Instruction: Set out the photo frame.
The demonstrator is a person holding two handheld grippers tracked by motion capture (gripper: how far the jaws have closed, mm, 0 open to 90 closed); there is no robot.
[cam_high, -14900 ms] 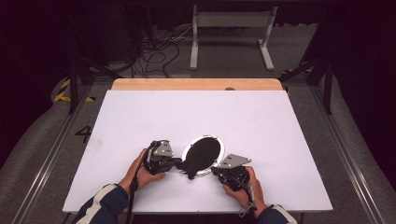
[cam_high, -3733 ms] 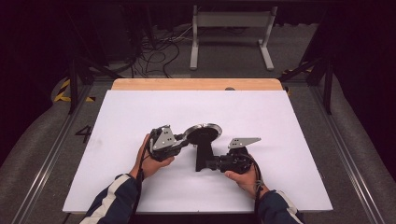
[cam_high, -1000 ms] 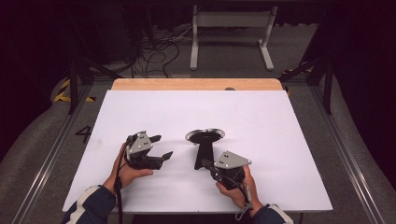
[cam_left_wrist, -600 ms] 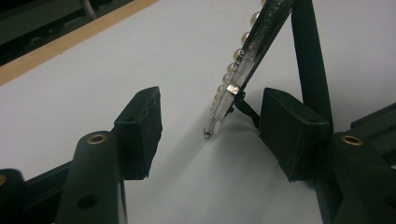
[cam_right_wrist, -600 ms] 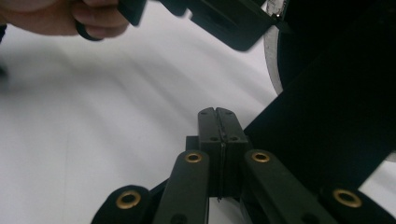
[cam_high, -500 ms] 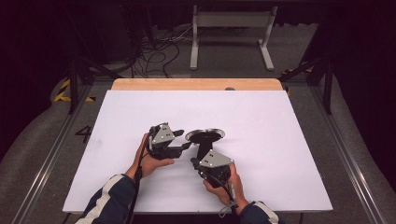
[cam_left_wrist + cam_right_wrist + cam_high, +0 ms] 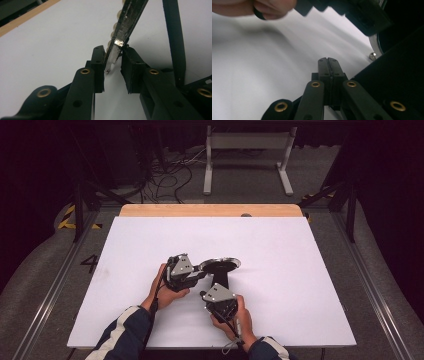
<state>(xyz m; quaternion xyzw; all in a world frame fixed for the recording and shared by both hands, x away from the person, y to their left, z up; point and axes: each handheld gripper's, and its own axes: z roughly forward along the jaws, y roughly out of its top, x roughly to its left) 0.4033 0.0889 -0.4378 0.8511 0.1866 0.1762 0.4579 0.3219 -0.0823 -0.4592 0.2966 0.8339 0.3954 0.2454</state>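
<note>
We hold the left hand-held gripper (image 7: 199, 274) with its jaws clamped on the rim of the pan (image 7: 220, 266), the thin metal edge (image 7: 120, 37) pinched between the two pads. The pan sits just ahead of that hand-held gripper, raised over the white worktop (image 7: 280, 250), its black handle (image 7: 223, 281) pointing down toward us. Our right hand-held gripper (image 7: 204, 295) has its jaws pressed together on nothing, just beside the handle and below the left hand-held gripper.
</note>
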